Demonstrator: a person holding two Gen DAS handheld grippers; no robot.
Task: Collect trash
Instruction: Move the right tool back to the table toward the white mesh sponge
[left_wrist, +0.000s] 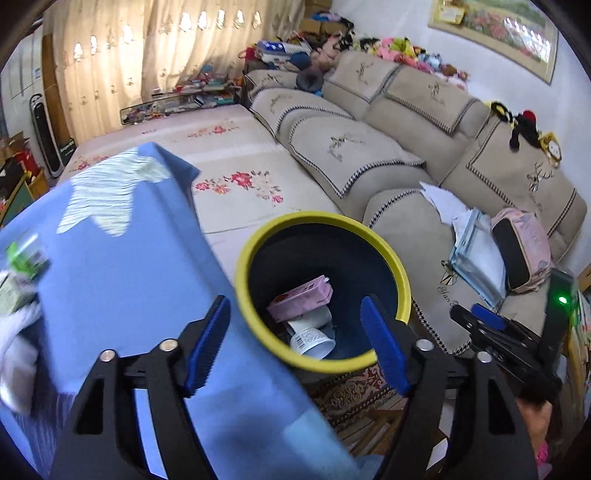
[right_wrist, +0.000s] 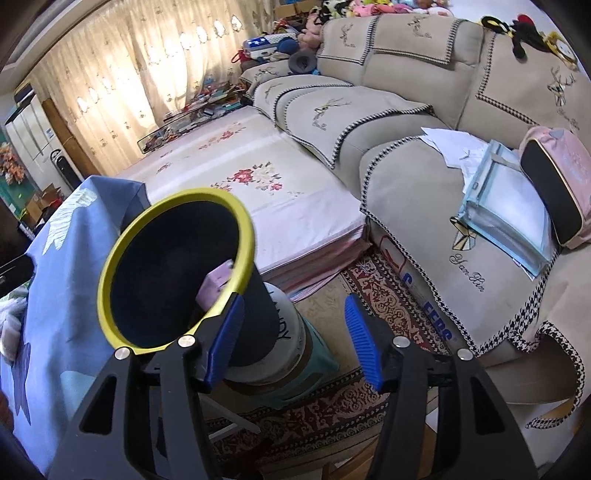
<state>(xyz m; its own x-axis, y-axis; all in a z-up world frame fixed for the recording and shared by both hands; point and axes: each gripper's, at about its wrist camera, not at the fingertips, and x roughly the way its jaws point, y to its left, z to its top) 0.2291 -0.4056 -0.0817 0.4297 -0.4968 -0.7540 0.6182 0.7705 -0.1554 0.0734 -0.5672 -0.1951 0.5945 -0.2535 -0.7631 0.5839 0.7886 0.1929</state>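
Living-room clutter fills both views: a beige sectional sofa (left_wrist: 388, 122) at two o'clock, a floral mat (right_wrist: 266, 184) spread beside it, curtains behind; a table under a blue cloth (left_wrist: 122, 258) takes the nine-o'clock side, and a yellow-rimmed dark bin (left_wrist: 321, 291) stands just beside its edge on an upturned bucket (right_wrist: 291, 354); already inside lie a pink carton (left_wrist: 301, 299) and a white cup (left_wrist: 314, 341). What seems left to gather sits on the cloth at nine o'clock in the left view: a blurred green-and-white carton (left_wrist: 22, 266) with crumpled white tissue (left_wrist: 14, 354) below it; both should be light, the carton thin-walled and crushable, so a moderate pinch across its flat sides looks best, while the tissue is soft and will take a grab anywhere. Left gripper (left_wrist: 295, 350) has its fingers spread wide and empty, hanging over the bin mouth at twelve o'clock, the carton well apart to its left; right gripper (right_wrist: 295, 339) is likewise spread and empty, the bin at its ten o'clock, its left finger near the rim.
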